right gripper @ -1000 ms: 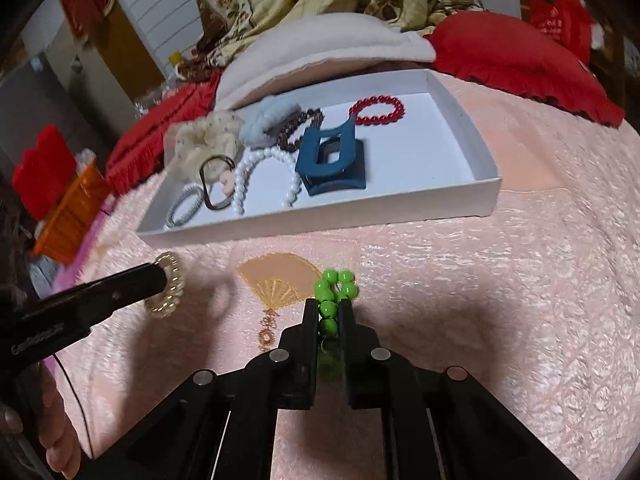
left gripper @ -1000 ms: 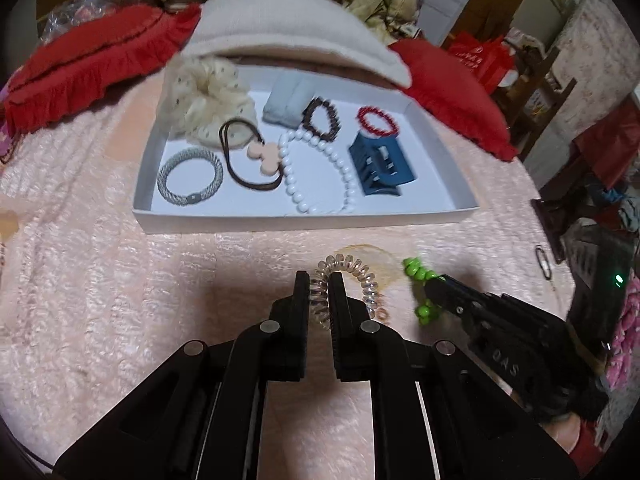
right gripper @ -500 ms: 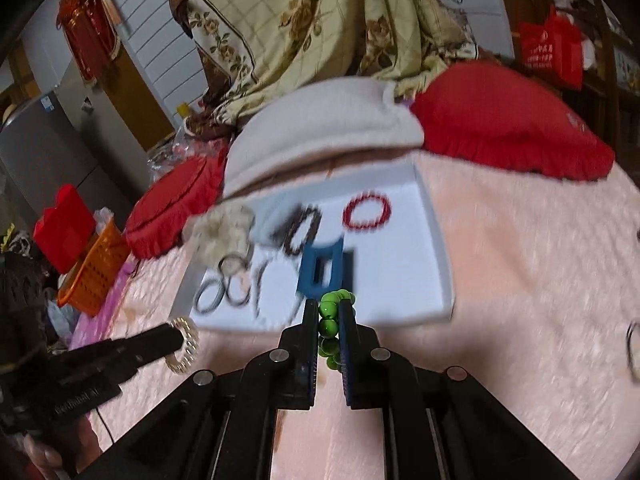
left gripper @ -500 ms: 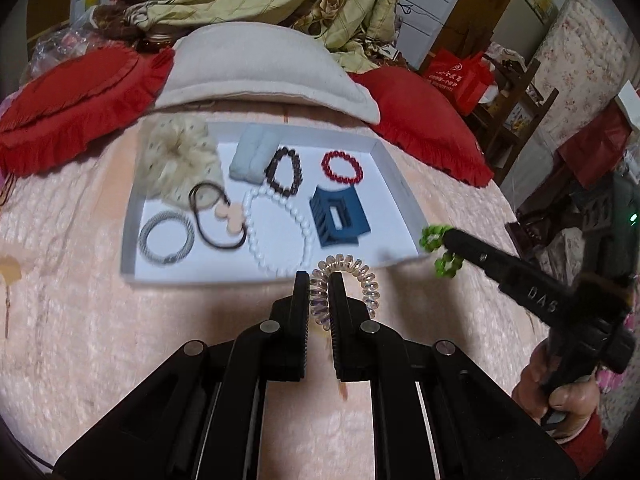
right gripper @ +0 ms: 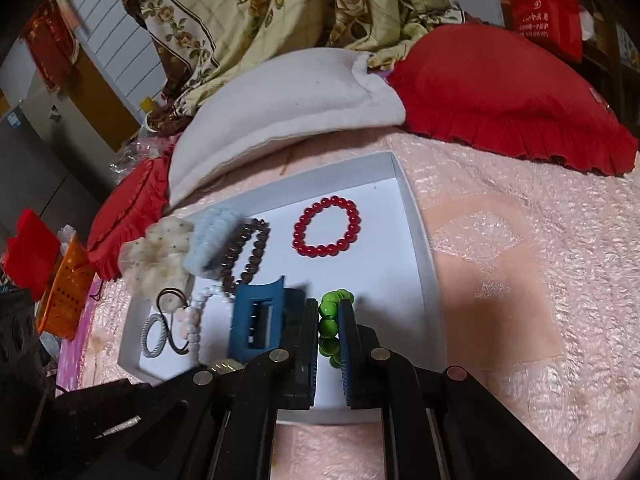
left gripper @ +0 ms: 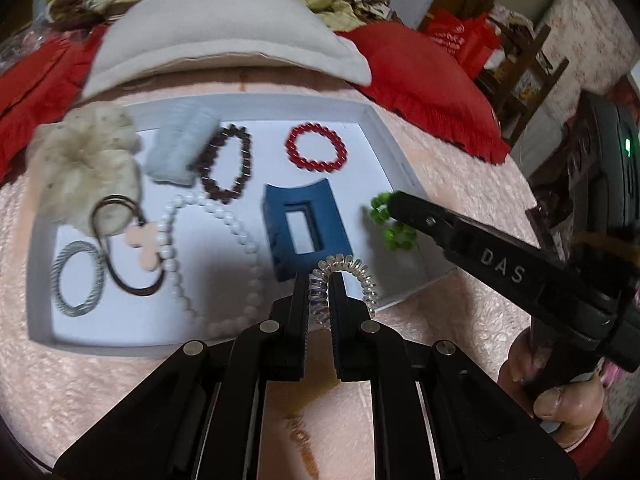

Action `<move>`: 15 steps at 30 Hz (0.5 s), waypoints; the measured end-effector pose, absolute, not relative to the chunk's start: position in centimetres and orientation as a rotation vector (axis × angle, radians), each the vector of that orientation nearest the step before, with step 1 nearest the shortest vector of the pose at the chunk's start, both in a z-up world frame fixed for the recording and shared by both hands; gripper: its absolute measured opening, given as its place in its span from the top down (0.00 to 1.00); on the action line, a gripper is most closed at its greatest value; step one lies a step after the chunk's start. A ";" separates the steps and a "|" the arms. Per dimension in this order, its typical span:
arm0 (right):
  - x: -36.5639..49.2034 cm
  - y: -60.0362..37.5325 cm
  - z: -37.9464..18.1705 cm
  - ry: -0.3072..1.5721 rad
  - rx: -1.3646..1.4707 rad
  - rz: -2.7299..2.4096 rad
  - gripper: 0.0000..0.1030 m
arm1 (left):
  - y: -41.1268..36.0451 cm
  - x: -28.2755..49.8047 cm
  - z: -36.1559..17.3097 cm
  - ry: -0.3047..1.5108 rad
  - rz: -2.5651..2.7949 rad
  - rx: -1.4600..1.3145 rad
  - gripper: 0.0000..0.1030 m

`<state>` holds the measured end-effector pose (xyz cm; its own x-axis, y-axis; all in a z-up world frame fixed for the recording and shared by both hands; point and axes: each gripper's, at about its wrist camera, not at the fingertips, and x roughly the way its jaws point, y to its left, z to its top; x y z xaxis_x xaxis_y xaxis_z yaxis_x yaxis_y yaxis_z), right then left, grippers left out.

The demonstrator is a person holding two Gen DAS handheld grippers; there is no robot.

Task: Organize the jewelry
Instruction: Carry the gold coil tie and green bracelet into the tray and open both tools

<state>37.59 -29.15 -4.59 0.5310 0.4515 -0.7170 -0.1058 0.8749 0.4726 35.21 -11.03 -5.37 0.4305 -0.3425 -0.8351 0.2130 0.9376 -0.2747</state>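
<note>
A white tray point(left gripper: 396, 156) lies on the pink bedspread and holds a red bead bracelet point(left gripper: 316, 151), a brown bead bracelet point(left gripper: 228, 170), a white pearl necklace point(left gripper: 224, 240), a blue claw clip point(left gripper: 304, 228), scrunchies and hair ties. My left gripper point(left gripper: 319, 280) is shut on a clear spiral hair tie point(left gripper: 352, 270), held above the tray's front edge. My right gripper point(right gripper: 329, 308) is shut on a green bead bracelet point(right gripper: 330, 320), held above the tray's right part beside the clip point(right gripper: 258, 320). The right gripper also shows in the left wrist view point(left gripper: 394, 200).
A cream pillow point(left gripper: 224, 32) and red cushions point(left gripper: 424, 80) lie behind the tray. A cream scrunchie point(left gripper: 88, 164) and a grey hair tie point(left gripper: 76, 278) sit at the tray's left. An orange basket point(right gripper: 66, 288) stands off the bed's left side.
Both grippers have moved forward from the bedspread to over the tray, each carrying its piece. The tray now looks larger and closer in both views.
</note>
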 end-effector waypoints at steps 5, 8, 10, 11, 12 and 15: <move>37.6 -29.2 -4.7 0.960 0.367 0.334 0.91 | -11.9 35.8 -6.2 1.089 -0.350 -0.126 0.89; 37.0 -29.1 -4.2 0.941 0.334 0.330 0.84 | -11.9 35.5 -5.8 1.086 -0.352 -0.119 0.84; 36.5 -29.1 -3.9 0.930 0.322 0.327 0.78 | -11.6 34.9 -5.2 1.072 -0.336 -0.104 0.83; 36.1 -29.2 -3.6 0.923 0.318 0.324 0.76 | -11.4 34.6 -4.9 1.071 -0.334 -0.103 0.83; 35.7 -29.2 -3.4 0.919 0.312 0.319 0.75 | -10.9 33.8 -4.3 1.059 -0.329 -0.105 0.83; 34.1 -29.3 -2.7 0.908 0.293 0.309 0.73 | -9.5 31.6 -2.7 1.022 -0.283 -0.086 0.83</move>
<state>34.11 -29.30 -2.74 0.5778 0.3817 -0.7214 -0.1370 0.9167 0.3753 31.58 -9.53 -2.70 0.4888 -0.2725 -0.8288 0.1928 0.9602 -0.2021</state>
